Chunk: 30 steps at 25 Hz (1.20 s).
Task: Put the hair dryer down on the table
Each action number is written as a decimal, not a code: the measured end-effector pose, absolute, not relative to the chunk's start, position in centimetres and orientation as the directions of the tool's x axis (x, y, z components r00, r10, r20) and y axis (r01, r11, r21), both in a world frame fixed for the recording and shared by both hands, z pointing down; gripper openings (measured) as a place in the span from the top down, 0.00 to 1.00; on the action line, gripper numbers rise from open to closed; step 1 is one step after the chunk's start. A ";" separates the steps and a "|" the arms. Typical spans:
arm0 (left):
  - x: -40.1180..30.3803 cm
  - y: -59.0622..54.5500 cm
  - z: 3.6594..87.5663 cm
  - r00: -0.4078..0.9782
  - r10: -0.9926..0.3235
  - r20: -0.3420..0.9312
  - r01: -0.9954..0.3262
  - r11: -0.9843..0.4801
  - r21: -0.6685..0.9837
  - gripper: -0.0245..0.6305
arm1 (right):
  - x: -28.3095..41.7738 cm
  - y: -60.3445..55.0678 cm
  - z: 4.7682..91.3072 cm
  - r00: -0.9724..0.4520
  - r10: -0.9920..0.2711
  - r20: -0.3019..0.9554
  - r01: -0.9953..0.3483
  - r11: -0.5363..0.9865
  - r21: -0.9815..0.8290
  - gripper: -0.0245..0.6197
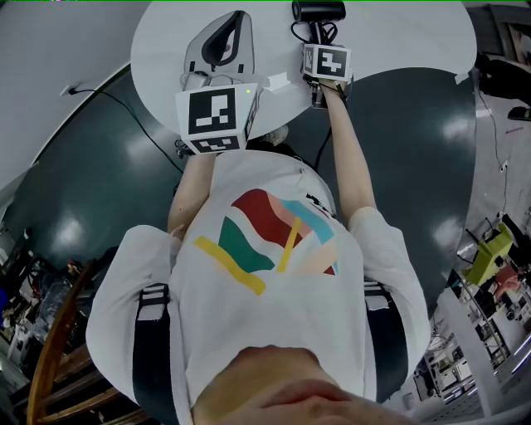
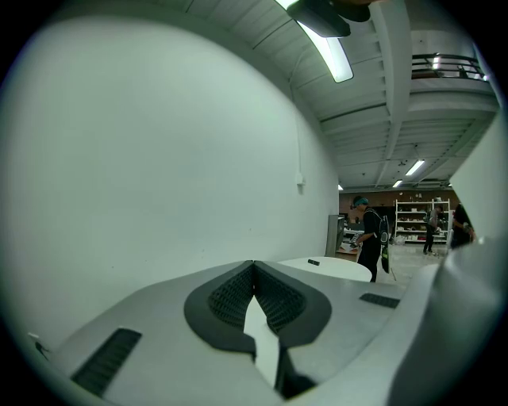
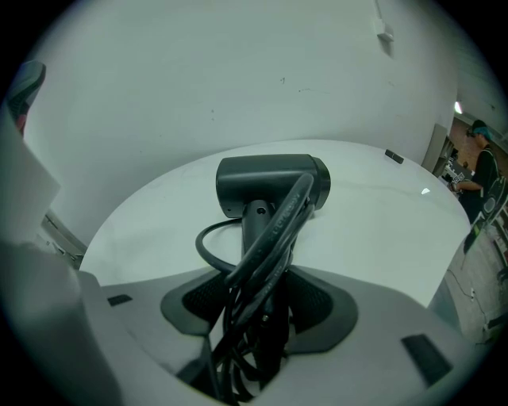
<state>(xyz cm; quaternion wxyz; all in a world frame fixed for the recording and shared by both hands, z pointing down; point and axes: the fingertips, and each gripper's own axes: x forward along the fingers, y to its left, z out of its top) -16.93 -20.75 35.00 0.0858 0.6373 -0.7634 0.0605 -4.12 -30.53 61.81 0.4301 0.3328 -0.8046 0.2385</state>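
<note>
the right gripper (image 3: 260, 295) grips the hair dryer (image 3: 270, 184) by its handle and wound cord (image 3: 208, 242), head low over the white surface (image 3: 381, 222), contact unclear; release not yet made. the left gripper (image 2: 254, 273), closed and empty, hovers over the same surface.

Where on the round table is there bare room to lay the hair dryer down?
The right half of the table, between the hair dryer and the right rim, is bare and widest. A narrower bare strip lies left of the left gripper. Crowded: the middle, where the right gripper holds dryer and cord beside the left one.
</note>
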 end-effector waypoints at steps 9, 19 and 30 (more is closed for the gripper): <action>-16.6 -20.3 34.4 -0.160 -0.968 0.195 -0.986 0.166 0.017 0.94 | -4.3 -30.1 61.6 -0.407 -0.318 0.856 -0.730 0.677 -0.095 0.62; -16.1 -20.1 34.6 -0.156 -0.969 0.194 -0.986 0.163 0.019 0.94 | -4.2 -30.2 61.2 -0.436 -0.308 0.846 -0.724 0.678 -0.126 0.58; -15.3 -20.7 34.1 -0.139 -0.974 0.177 -0.990 0.144 0.012 0.94 | -4.0 -30.1 57.7 -0.501 -0.362 0.786 -0.706 0.696 -0.129 0.55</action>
